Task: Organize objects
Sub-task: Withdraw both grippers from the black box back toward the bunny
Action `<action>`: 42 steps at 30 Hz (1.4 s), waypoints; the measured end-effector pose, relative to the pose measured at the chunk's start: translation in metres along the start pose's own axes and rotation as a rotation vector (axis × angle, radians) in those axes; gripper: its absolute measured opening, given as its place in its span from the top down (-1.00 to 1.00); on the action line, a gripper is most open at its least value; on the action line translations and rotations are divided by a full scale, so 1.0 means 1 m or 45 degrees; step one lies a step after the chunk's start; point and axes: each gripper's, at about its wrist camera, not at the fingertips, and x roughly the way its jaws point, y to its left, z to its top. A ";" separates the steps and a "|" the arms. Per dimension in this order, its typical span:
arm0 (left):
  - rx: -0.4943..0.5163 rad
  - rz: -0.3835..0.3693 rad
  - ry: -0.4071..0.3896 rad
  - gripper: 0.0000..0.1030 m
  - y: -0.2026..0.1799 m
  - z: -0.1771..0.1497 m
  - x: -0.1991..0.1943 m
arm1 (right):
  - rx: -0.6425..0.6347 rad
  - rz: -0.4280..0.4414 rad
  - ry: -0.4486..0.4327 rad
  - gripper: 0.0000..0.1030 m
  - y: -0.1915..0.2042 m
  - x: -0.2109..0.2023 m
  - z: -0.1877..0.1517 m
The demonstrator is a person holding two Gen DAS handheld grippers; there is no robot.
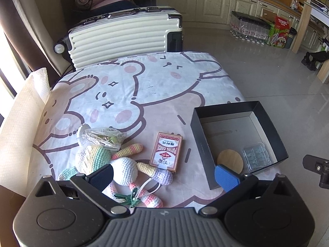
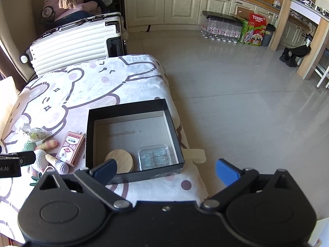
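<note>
Left gripper (image 1: pixel 164 175) fingers spread wide, released, hovering over crochet doll (image 1: pixel 115 162). Right gripper (image 2: pixel 165 170) fingers fully apart, empty, above near wall of black box (image 2: pixel 131 108). Inside box: wooden disc (image 2: pixel 120 159) at 7 o'clock, clear plastic case (image 2: pixel 155 156) at 5 o'clock. Card pack (image 1: pixel 166 151) on worktop just at 9 o'clock of box; bagged rubber bands (image 1: pixel 102 138) atop doll's head.
</note>
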 end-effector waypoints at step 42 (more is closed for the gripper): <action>-0.229 0.200 -0.026 -1.00 0.151 -0.026 -0.019 | -0.201 0.242 -0.028 -1.00 0.152 0.012 0.017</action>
